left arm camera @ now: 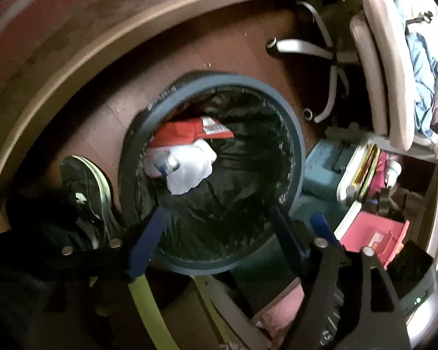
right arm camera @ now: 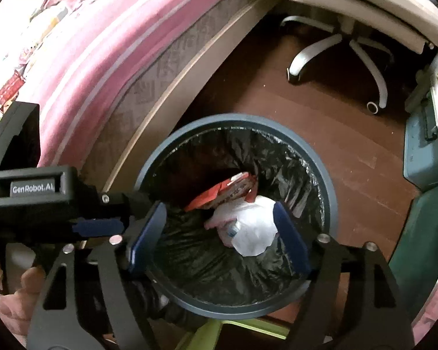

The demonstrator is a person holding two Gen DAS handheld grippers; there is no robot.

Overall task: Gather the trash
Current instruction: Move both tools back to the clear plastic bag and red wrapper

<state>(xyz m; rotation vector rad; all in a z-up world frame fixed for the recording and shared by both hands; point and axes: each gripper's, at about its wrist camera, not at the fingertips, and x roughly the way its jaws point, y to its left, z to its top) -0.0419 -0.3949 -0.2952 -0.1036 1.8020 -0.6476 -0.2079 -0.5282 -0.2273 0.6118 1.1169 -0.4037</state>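
Both tongs hang spread wide and empty over the bin: the left tongs (left arm camera: 219, 227) at lower centre, the right tongs (right arm camera: 219, 233) likewise. Below, inside the black-lined trash bin (right arm camera: 330, 204), a white crumpled wrapper (right arm camera: 254, 224) lies against a red packet (right arm camera: 219, 194). Beyond, upper left, the bed (right arm camera: 102, 43).

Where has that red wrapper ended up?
In both views the red wrapper lies inside the bin, on its black liner, just behind the white crumpled paper.
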